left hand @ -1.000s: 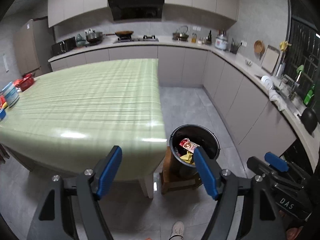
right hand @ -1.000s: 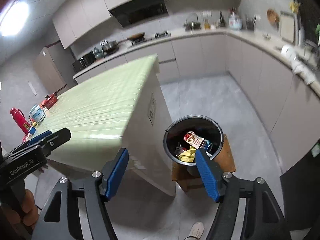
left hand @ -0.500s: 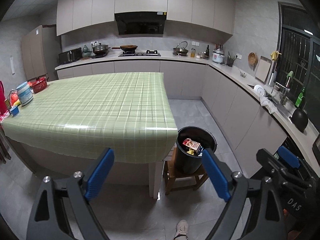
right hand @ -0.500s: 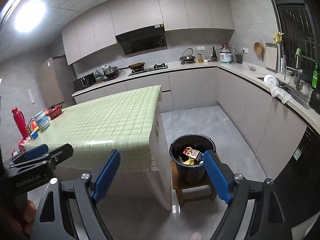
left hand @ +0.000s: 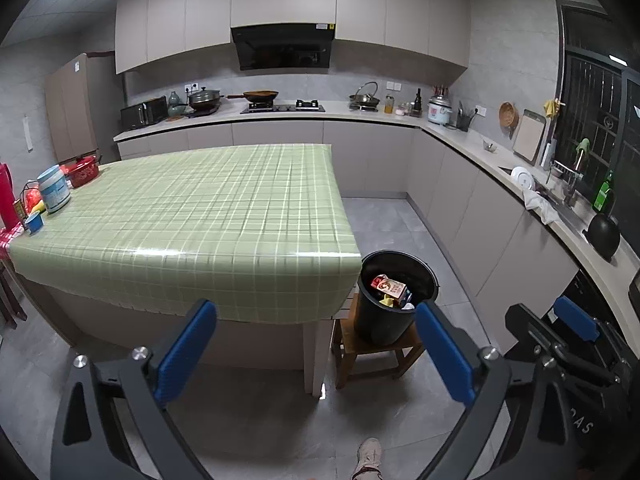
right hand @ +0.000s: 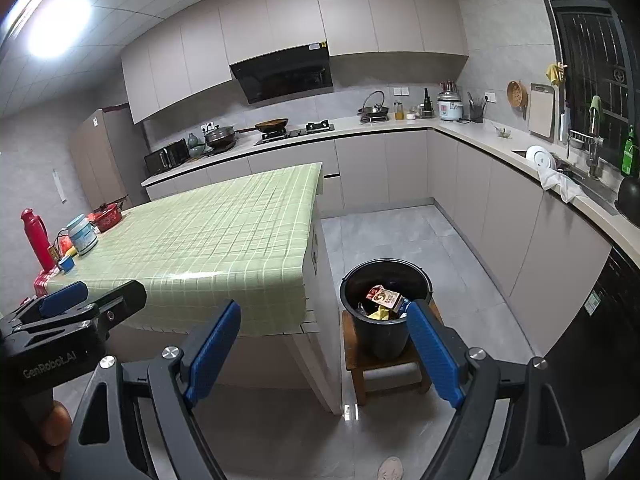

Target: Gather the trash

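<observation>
Your left tongs (left hand: pixel 316 348) are opening, your right tongs (right hand: pixel 324 346) gape, both empty; trash sits in the bin (left hand: pixel 396 300) beside the desk (left hand: pixel 200 216).

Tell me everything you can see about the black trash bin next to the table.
The black trash bin is a round, tapering bucket, plastic by its look, upright and open-topped with no lid in sight. It stands on a small wooden stool on the grey floor, just off the corner of the green-checked table. Inside lie a red-and-white carton and yellow wrappers. Neither gripper touches it.
</observation>
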### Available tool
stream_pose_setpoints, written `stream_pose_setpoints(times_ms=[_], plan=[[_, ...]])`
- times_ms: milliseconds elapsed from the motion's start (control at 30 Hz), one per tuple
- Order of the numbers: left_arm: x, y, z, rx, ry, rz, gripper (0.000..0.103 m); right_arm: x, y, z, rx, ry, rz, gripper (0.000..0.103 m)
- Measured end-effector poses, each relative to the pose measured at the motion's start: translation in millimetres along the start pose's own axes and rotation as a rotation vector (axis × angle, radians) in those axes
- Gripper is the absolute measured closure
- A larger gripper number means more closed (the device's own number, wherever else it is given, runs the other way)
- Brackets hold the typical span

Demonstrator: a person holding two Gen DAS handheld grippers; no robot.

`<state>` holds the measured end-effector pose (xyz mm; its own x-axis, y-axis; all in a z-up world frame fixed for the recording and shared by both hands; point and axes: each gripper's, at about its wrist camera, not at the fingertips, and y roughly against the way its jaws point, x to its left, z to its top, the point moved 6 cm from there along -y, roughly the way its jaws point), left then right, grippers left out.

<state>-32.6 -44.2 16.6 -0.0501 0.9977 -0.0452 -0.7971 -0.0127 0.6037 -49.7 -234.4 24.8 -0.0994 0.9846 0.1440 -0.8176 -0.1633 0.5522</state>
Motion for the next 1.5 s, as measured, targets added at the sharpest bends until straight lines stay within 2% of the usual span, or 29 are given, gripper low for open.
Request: stream_pose_setpoints(times_ms=[500, 733, 867, 1167, 1300, 1500], plan=[[-6, 1, -2, 0.002, -0.014, 0.011, 0.001, -9, -7, -2, 0.021, -0.008, 0.005, 0.016], [-7, -4, -3, 0.042, -0.028, 0.022, 0.001, -9, -8, -2, 0.02, -0.009, 0.004, 0.016], [-5, -7, -4, 0.065, -0.007, 0.0, 0.001, -9, -9, -2, 0.022, -0.011, 0.003, 0.016], [3, -3, 0, 0.007, 0.028, 0.038, 0.001, -6, -11, -2, 0.022, -0.007, 0.003, 0.016], [7, 0, 2, -0.021, 0.051, 0.014, 0.001, -5, -12, -1, 0.023, -0.007, 0.004, 0.016], [7, -6, 6, -0.01, -0.002, 0.051, 0.001, -2, -15, 0, 0.027, -0.005, 0.007, 0.016]])
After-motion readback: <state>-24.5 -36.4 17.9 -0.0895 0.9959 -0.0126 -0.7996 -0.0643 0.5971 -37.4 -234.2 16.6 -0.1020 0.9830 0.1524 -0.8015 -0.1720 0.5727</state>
